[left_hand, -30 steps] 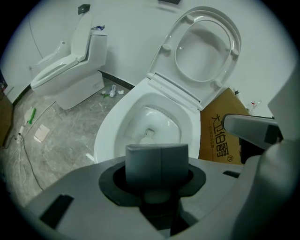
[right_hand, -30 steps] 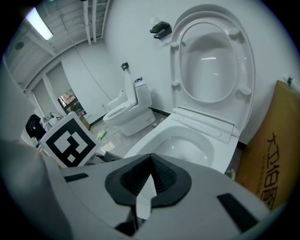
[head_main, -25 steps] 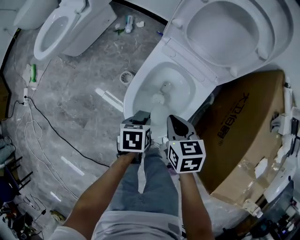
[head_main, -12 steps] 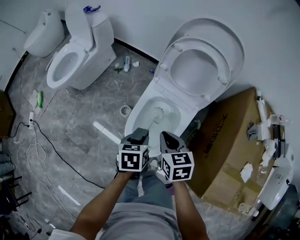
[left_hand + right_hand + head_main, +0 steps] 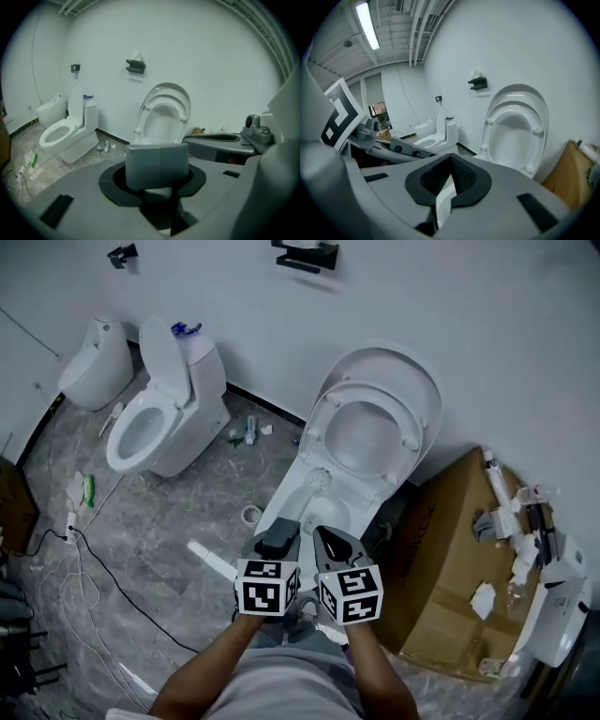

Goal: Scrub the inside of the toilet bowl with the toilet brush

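Your left gripper [image 5: 279,538] and right gripper [image 5: 330,538] sit side by side at lower centre of the head view, just below the toilet bowl [image 5: 339,510]. The lid [image 5: 380,381] and seat stand raised against the wall. The brush [image 5: 319,479] is noted with its head inside the bowl, near the rear rim and just above both grippers in the frame. Most of its handle is covered by the grippers there. In the right gripper view, the right gripper [image 5: 450,161] has its jaws closed on a white strip running back between the black pads; this reads as the brush handle. In the left gripper view, the left gripper [image 5: 161,161] has its jaws pressed together pad to pad. A pale piece shows just beneath them, and you cannot tell from this view what it is. A second toilet [image 5: 155,423] stands at upper left, well apart. A cardboard box [image 5: 459,549] lies just right of the bowl, and a black cable [image 5: 103,563] trails over the floor [image 5: 169,512] at lower left.
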Available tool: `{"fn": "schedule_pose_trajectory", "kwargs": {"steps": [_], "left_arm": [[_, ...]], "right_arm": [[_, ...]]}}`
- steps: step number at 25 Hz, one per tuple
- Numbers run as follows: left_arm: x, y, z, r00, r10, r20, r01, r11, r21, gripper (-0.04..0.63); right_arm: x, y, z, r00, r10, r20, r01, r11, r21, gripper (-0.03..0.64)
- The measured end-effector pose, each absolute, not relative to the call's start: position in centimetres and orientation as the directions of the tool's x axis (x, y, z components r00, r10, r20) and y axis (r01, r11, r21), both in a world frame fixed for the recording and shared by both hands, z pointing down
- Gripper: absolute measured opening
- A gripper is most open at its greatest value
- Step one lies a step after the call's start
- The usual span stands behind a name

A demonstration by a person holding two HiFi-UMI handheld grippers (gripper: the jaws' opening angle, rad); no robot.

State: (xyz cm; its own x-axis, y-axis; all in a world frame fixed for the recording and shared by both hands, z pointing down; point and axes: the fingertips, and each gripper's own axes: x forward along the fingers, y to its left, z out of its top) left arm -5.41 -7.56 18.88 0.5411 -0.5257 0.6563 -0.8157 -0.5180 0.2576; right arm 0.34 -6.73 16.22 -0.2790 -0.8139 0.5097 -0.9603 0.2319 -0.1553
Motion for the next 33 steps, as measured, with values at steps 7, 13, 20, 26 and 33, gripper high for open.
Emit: {"fn": "schedule_pose_trajectory", "kwargs": {"steps": [7,13,20,26,33], "left_arm": [[-5.4,-8.2,13.8,0.563,-0.609,0.559,-0.808,-0.546,0.221,0.156],[-4.6,-8.5,11.9,0.572,-0.638,0.516,-0.802,-0.567,0.187,0.156],[-4.1,-8.7,11.2,0.592,-0.636,0.496,-0.785,-0.595,0.174,0.156],[-4.1,-8.8,11.3,0.593,-0.628,0.504,-0.783,-0.596,0.178,0.156],[-4.5,-9.1,11.3,0.59,-0.625,0.511,-0.787,-0.588,0.19,0.156]], "right_arm": [[1.0,-6.8,12.0,-0.267,-0.866,0.423,-0.963,0.228,-0.142,0.002],[1.4,-7.0,10.7,-0.25,-0.883,0.397,-0.968,0.214,-0.134,0.002],[1.3,-7.4,10.3,-0.245,-0.887,0.391,-0.968,0.201,-0.15,0.002],[1.4,-7.6,10.0,-0.243,-0.888,0.39,-0.968,0.197,-0.153,0.002],[1.1,-7.7,10.1,-0.246,-0.886,0.394,-0.968,0.201,-0.153,0.002]]}}
